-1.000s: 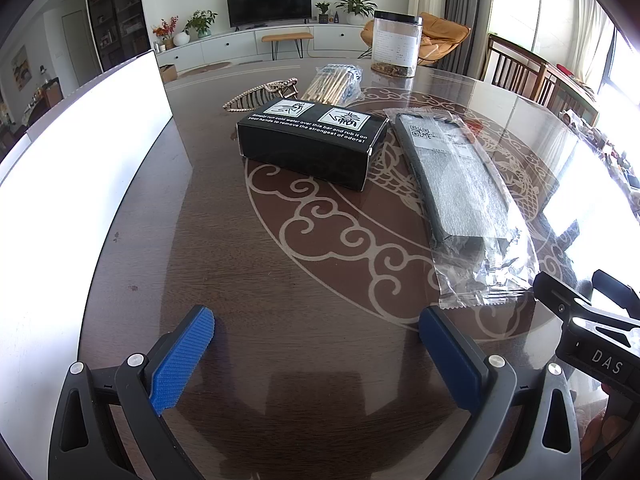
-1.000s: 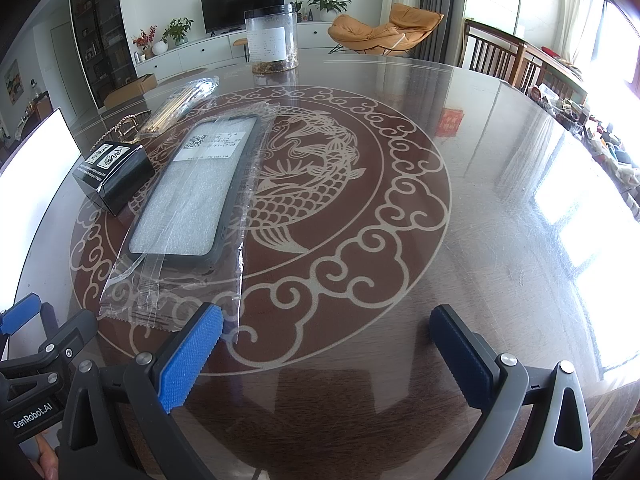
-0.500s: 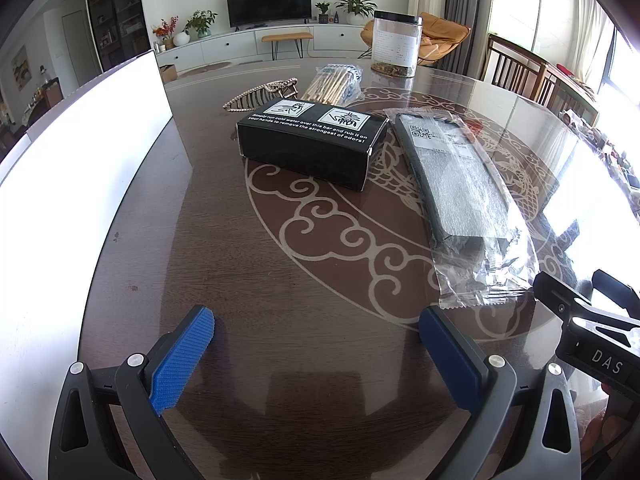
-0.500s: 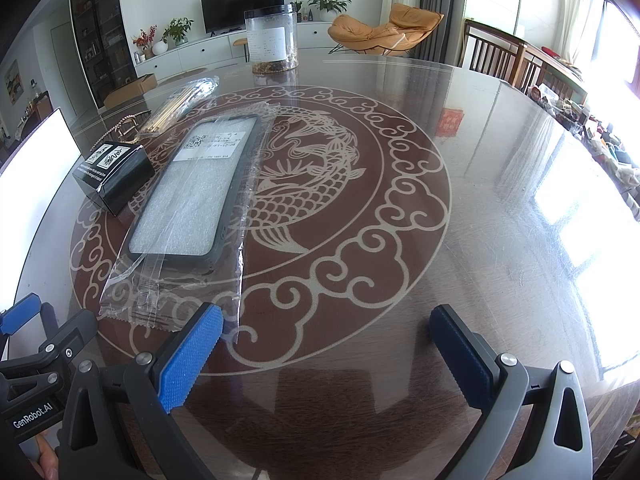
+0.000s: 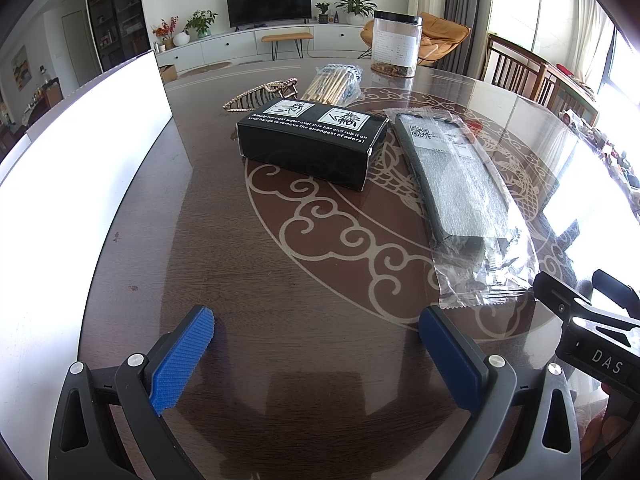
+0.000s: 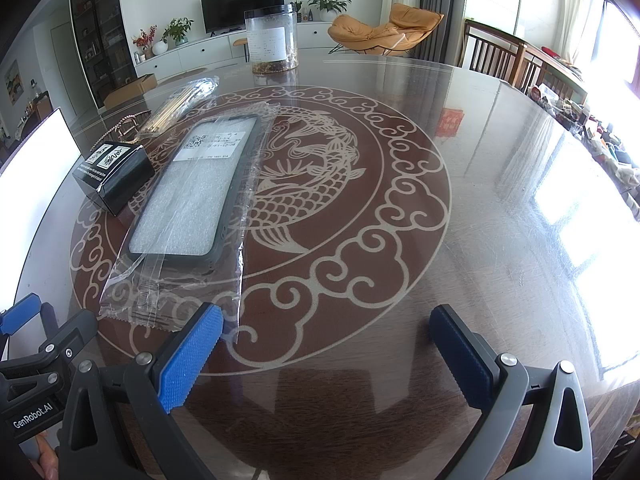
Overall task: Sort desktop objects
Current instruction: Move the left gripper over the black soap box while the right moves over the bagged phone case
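A black box (image 5: 312, 142) (image 6: 114, 174) with white print lies on the round table. Right of it rests a grey phone case in a clear plastic bag (image 5: 460, 184) (image 6: 192, 200). Behind them are a gold hair claw (image 5: 260, 94) (image 6: 126, 126) and a bag of wooden sticks (image 5: 334, 84) (image 6: 180, 106). A clear jar (image 5: 396, 48) (image 6: 272, 42) stands farther back. My left gripper (image 5: 316, 344) is open near the table's front, nothing between its blue pads. My right gripper (image 6: 326, 340) is open too, just right of the bag's near end.
A white bin wall (image 5: 72, 168) (image 6: 36, 148) stands along the table's left side. The dark table (image 6: 460, 220) with a fish pattern stretches bare to the right. Wooden chairs (image 6: 500, 56) stand past the far right edge.
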The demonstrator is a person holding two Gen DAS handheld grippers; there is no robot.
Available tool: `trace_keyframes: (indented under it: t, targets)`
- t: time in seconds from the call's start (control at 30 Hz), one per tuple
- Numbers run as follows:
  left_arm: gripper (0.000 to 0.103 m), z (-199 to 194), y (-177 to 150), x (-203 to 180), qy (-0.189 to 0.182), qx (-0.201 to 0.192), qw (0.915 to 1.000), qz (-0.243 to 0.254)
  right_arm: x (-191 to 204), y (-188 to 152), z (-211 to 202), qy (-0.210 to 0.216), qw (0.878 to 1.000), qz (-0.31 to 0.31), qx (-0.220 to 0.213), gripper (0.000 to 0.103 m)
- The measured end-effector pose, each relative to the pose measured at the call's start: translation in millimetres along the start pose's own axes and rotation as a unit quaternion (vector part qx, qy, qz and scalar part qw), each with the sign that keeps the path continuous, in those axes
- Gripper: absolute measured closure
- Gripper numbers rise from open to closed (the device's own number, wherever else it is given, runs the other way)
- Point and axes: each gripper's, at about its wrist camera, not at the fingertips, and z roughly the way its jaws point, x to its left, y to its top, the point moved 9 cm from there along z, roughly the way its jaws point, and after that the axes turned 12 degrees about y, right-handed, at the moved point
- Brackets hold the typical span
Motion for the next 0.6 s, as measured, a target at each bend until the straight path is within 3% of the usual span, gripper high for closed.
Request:
trace_keyframes:
  t: [0.43,0.6]
  targets:
    - [0.0,0.1,0.5,-0.2,0.0,0.0,1.0,0.0,-0.1,0.0,0.0,0.001,1.0,0.001,0.0,0.0]
    - [0.0,0.1,0.5,-0.1,-0.001,0.0,1.0,-0.001,-2.0,3.5,-9.5,0.027,0.999,0.016,-0.025,0.0]
